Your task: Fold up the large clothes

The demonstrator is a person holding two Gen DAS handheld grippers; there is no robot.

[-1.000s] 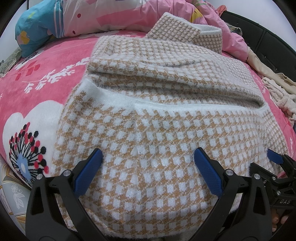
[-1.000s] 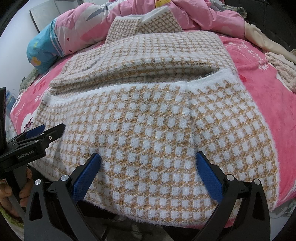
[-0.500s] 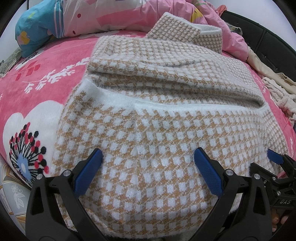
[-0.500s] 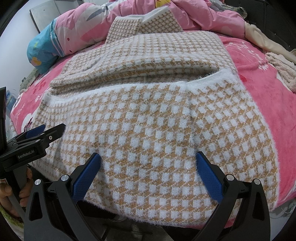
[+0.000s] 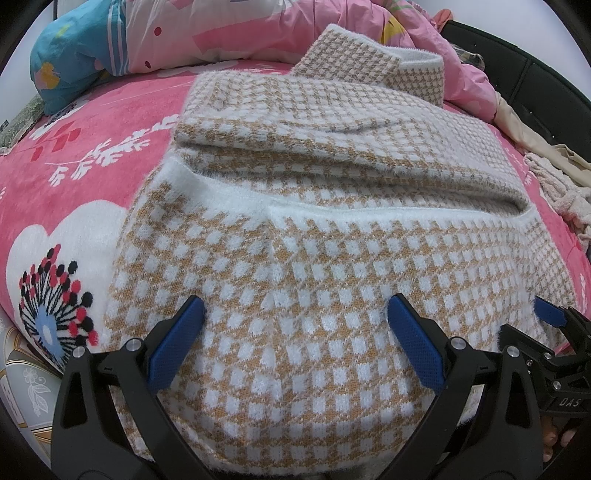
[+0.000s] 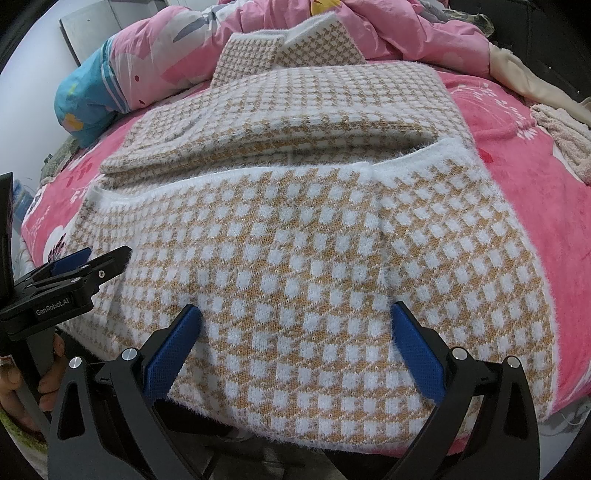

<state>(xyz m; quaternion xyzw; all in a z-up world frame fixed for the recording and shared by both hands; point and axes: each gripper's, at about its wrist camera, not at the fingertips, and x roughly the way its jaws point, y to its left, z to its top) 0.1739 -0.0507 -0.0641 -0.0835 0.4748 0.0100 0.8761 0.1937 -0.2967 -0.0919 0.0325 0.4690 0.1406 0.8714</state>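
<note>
I'm looking at a bedroom in a home: a bed [image 5: 92, 155] under a pink floral blanket [image 6: 546, 206], a rumpled pink quilt [image 5: 258, 33] bunched at its far side, a dark headboard [image 5: 524, 74] behind.

Your right tool [image 6: 295, 347]: blue pads spread wide, poised over the near hem of the checked sweater [image 6: 303, 266], gripping nothing. Sweater lies on the pink bed cover [image 6: 554, 206], sleeves folded across its middle, collar at the far end against the pink quilt [image 6: 258, 22]. Your left tool [image 6: 74, 273] sits at the sweater's left edge; whether its jaws pinch the fabric is unclear. Beige towel [image 6: 561, 129] far right.
</note>
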